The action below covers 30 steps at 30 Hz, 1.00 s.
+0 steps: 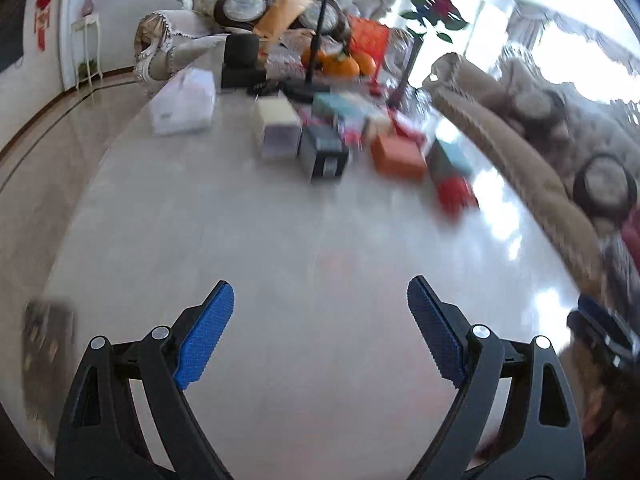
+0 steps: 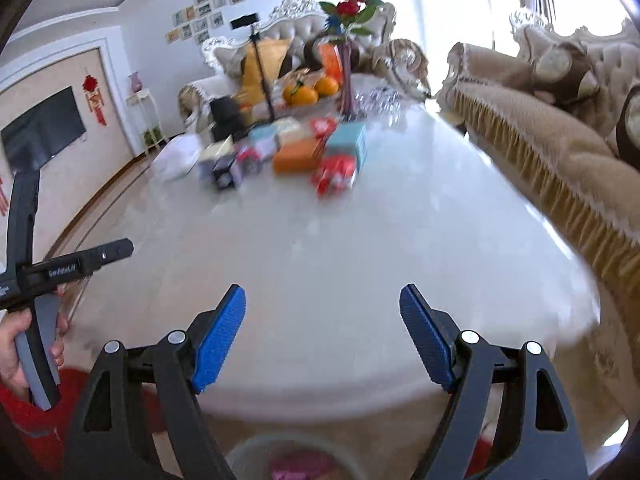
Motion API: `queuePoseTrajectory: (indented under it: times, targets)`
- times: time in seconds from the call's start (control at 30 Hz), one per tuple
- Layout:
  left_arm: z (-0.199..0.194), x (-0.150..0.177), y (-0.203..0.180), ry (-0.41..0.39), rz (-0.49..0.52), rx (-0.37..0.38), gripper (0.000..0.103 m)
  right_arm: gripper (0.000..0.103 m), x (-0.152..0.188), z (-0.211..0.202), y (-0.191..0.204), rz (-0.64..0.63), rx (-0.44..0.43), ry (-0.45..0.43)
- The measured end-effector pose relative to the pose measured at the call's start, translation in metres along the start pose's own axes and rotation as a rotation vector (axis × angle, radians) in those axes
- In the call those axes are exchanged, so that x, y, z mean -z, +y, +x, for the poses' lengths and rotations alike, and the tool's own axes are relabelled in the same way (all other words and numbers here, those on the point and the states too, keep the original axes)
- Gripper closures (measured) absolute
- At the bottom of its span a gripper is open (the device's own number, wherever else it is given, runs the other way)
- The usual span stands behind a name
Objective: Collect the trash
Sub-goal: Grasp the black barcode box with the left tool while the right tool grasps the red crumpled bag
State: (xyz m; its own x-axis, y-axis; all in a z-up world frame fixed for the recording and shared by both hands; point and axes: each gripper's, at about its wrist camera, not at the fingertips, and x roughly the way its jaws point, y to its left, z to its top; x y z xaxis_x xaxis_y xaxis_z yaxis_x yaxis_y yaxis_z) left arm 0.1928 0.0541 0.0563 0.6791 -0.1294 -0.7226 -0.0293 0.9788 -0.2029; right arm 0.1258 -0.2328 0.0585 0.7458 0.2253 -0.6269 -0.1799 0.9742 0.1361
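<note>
A cluster of small boxes and packs lies at the far end of the white marble table point(image 1: 304, 260). It includes a cream box point(image 1: 276, 128), a dark grey box point(image 1: 324, 154), an orange box point(image 1: 398, 156), a teal box point(image 1: 450, 160) and a red pack point(image 1: 456, 194). My left gripper point(image 1: 320, 300) hangs open over bare tabletop, well short of them, with nothing between its blue pads. My right gripper point(image 2: 322, 308) is open and empty too, above the table's near edge. The orange box point(image 2: 298, 156) and red pack point(image 2: 336, 174) lie far ahead of it. Both views are motion-blurred.
A round bin point(image 2: 292, 460) with something pink inside sits below the near table edge. A hand point(image 2: 12, 348) holds the left tool's handle at the left. Oranges point(image 2: 306, 94), a rose vase point(image 2: 348, 80) and a white bag point(image 2: 178, 156) stand at the back. A fringed sofa point(image 2: 560, 168) runs along the right.
</note>
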Motion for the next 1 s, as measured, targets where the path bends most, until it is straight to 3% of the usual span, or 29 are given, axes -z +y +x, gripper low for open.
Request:
queuePoseTrajectory:
  times: [0.23,0.43,0.6,1.0]
  targets:
    - [0.085,-0.066,-0.018,-0.004,-0.064,-0.07,0.017,0.027,-0.058,0.083,-0.008,0.001,0.012,0.049]
    - [0.137,-0.079,-0.015,0.045,-0.126,-0.096,0.017,0.028,-0.073,0.133,-0.006,-0.011,0.035,0.106]
    - [0.152,-0.082,-0.017,0.046,-0.108,-0.131,0.017,0.027,-0.081,0.159,-0.012,0.038,0.04,0.126]
    - [0.163,-0.091,-0.019,0.04,-0.091,-0.186,0.017,0.028,-0.088,0.185,-0.008,0.022,0.064,0.173]
